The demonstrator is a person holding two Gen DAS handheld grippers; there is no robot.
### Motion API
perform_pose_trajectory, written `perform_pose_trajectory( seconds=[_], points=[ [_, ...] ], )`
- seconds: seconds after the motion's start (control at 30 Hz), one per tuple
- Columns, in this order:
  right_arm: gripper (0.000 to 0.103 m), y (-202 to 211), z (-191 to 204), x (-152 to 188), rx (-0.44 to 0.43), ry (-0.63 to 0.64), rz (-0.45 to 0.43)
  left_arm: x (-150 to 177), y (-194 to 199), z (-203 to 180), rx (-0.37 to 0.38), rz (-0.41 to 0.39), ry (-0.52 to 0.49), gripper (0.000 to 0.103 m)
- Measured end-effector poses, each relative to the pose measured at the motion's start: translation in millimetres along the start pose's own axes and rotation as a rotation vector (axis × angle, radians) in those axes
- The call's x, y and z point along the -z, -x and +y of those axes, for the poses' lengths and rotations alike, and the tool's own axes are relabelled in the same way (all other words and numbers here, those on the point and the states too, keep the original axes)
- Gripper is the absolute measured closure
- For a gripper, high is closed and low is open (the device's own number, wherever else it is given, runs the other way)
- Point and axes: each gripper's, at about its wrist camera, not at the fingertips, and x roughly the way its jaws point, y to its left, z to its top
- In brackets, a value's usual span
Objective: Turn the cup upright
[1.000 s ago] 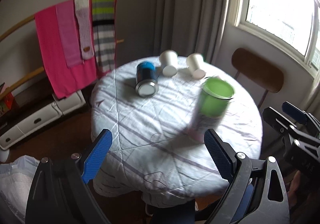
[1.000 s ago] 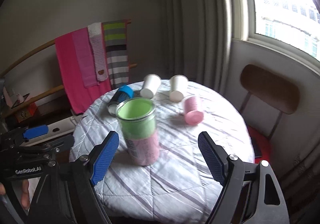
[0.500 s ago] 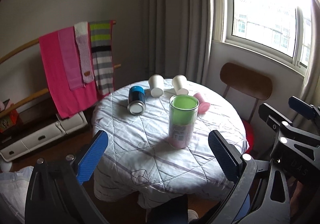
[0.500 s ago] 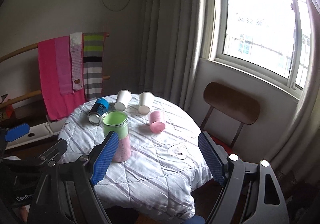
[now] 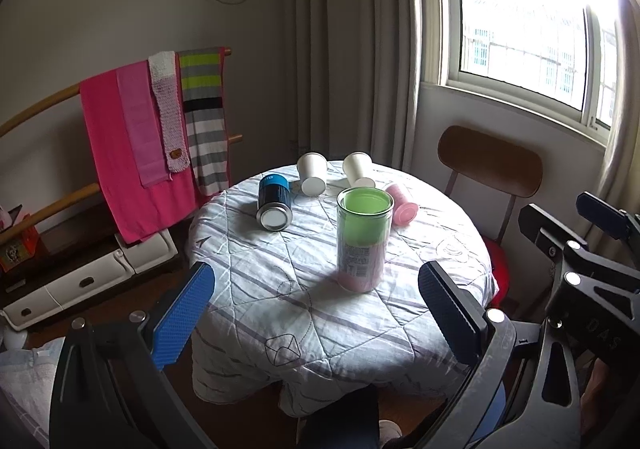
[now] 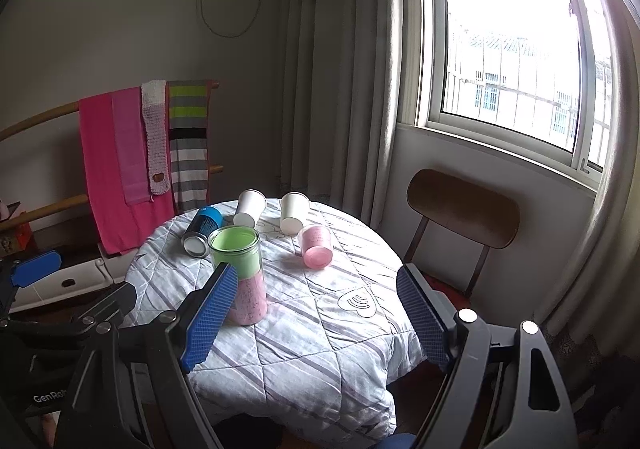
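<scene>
The round worktop (image 5: 280, 313), draped in a striped quilted cloth, fills the middle of both views. A wooden chair (image 5: 490, 163) stands at its right, under the window (image 6: 516, 49), and a rail with towels (image 5: 156, 137) runs along the wall at the left.

The left gripper (image 5: 316, 313) sits in the lower part of its frame, jaws spread wide, blue pads well apart, holding nothing and touching nothing. The right gripper (image 6: 316, 317) is likewise wide open and empty; its left pad overlaps the jar only in the line of sight. Each gripper's body is cut off by the lower edge of the frame.

The tall jar (image 5: 363, 239), green above and pink below, stands upright near the middle of the worktop, mouth up. Behind it, toward the upper centre, the blue can (image 5: 273, 201) lies on its side with its metal end facing the camera. Two white paper cups (image 5: 313, 173) lie tipped over near the far rim, and the pink cup (image 6: 316, 247) lies on its side just right of the jar, partly hidden behind it in the left view. The print on the jar's label is too small to read.
</scene>
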Motion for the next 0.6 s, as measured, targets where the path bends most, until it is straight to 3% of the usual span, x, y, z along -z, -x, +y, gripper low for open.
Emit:
perform_pose_trajectory(
  seconds=[0.17, 0.47, 0.6],
  points=[
    [0.02, 2, -2, -3, 0.001, -0.01, -0.004, -4, -8, 2, 0.044, 0.039, -0.014, 0.0],
    [0.02, -5, 10, -10, 0.007, -0.002, -0.002, -10, -22, 13, 0.04, 0.037, -0.019, 0.0],
    [0.02, -13, 18, -13, 0.025, 0.002, 0.028, -13, -33, 18, 0.092, 0.067, -0.051, 0.0]
  ],
)
